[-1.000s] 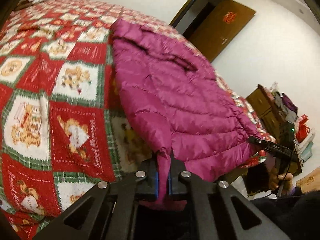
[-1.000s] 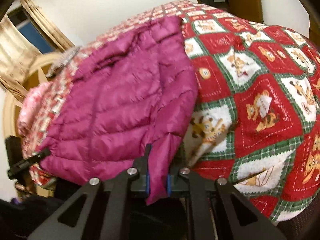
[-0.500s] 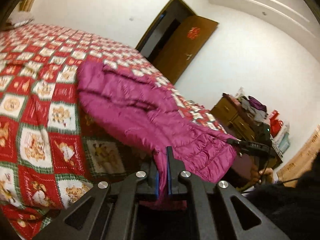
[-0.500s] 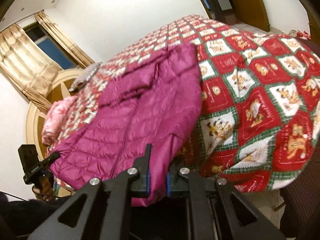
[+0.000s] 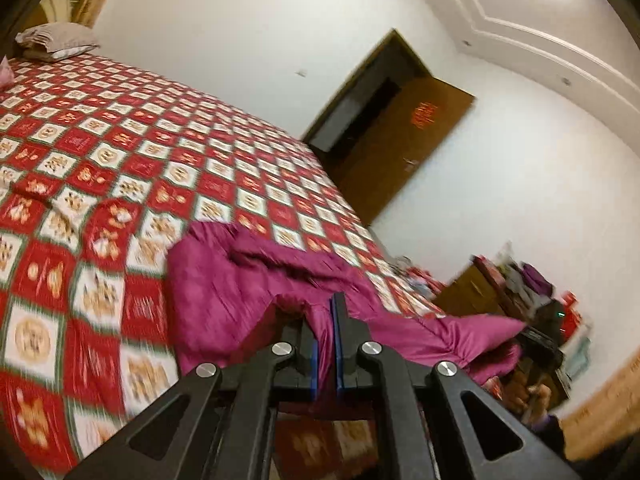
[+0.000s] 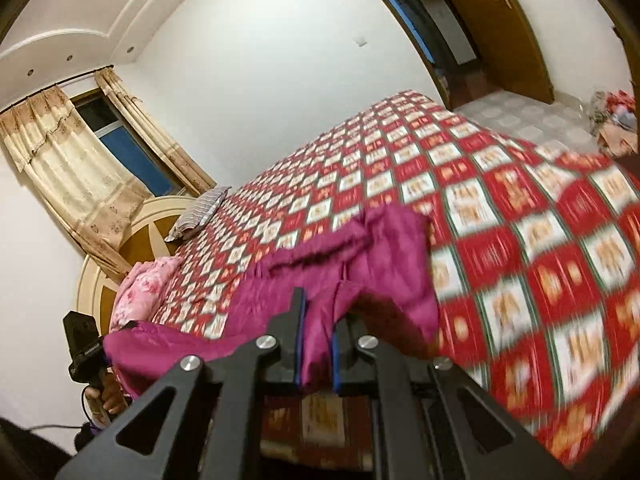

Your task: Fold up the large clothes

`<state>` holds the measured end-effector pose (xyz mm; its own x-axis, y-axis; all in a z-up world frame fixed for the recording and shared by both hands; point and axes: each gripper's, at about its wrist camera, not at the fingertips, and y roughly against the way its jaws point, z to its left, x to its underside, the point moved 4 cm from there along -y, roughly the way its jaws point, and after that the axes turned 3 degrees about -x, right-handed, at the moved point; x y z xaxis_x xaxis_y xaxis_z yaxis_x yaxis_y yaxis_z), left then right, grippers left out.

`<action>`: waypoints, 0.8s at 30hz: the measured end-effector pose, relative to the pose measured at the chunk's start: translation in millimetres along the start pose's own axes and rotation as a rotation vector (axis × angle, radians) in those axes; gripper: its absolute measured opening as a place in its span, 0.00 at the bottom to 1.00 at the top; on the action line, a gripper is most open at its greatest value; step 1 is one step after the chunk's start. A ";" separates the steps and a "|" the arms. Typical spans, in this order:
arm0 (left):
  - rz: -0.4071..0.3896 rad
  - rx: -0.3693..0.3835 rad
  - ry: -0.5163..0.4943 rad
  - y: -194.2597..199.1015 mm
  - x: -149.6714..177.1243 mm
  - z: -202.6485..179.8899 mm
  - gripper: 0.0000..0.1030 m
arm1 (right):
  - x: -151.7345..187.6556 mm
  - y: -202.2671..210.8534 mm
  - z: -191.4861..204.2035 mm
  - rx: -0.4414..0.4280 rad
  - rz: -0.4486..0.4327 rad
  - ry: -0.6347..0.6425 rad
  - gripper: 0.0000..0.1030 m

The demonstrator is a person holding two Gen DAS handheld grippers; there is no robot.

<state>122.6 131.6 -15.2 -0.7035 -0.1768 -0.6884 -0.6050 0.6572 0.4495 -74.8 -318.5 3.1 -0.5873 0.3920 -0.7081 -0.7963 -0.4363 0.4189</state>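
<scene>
- The magenta puffer jacket (image 5: 224, 292) lies on the near part of the bed, its near hem lifted clear of the quilt and stretched between your two grippers, its far part still resting on the bed.
- Your left gripper (image 5: 326, 336) has its fingers clamped on one hem corner; your right gripper (image 6: 316, 340) pinches the other corner, fabric bunched between the blue pads.
- By my reading you are early in a fold: the hem is raised, but nothing is laid over yet. Carrying it toward the far end, setting it down and smoothing are left, and any further folds after that.
- The red checked quilt (image 5: 120, 140) covers the bed around the jacket; both views are blurred near the camera.
- Only the left view shows the dresser (image 5: 476, 288) piled with clothes at the right, and your right hand (image 5: 536, 394) on its handle.
- Only the right view shows the curtained window (image 6: 120, 140), the headboard (image 6: 104, 264), the pink bedding (image 6: 144, 284) and your left hand (image 6: 110, 394).
</scene>
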 end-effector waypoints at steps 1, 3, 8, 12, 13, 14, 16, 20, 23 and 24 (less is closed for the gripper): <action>0.002 -0.014 0.007 -4.4 -3.2 3.2 0.05 | -12.2 -11.0 1.3 0.004 -0.003 0.010 0.12; 0.009 -0.072 0.033 -30.6 -20.6 16.6 0.05 | -32.3 -32.9 1.4 0.012 -0.002 0.014 0.12; 0.051 -0.182 0.067 -77.7 -42.2 44.4 0.05 | -62.5 -92.9 -17.4 0.080 0.009 0.008 0.12; 0.092 -0.245 0.106 -117.3 -47.7 72.6 0.05 | -71.1 -137.3 -42.5 0.114 0.038 -0.031 0.12; 0.106 -0.263 0.115 -129.1 -47.3 80.3 0.05 | -71.5 -149.9 -50.1 0.127 0.047 -0.041 0.12; 0.119 -0.280 0.121 -138.7 -47.5 85.8 0.05 | -71.3 -161.4 -56.7 0.140 0.057 -0.051 0.12; 0.154 -0.315 0.141 -162.4 -44.0 101.0 0.05 | -70.5 -182.4 -70.4 0.171 0.077 -0.067 0.12; 0.196 -0.353 0.160 -190.7 -38.4 117.4 0.05 | -64.9 -215.3 -93.7 0.220 0.116 -0.098 0.12; 0.205 -0.360 0.154 -199.7 -38.2 120.5 0.05 | -60.4 -229.6 -107.9 0.233 0.133 -0.128 0.12; 0.208 -0.360 0.152 -202.5 -38.9 121.0 0.05 | -59.1 -232.2 -111.8 0.235 0.137 -0.135 0.12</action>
<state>317.6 94.0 -148.3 -0.8548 -0.1913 -0.4824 -0.5168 0.3975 0.7582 161.0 -330.9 -115.9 -0.6928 0.4534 -0.5607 -0.7109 -0.2989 0.6366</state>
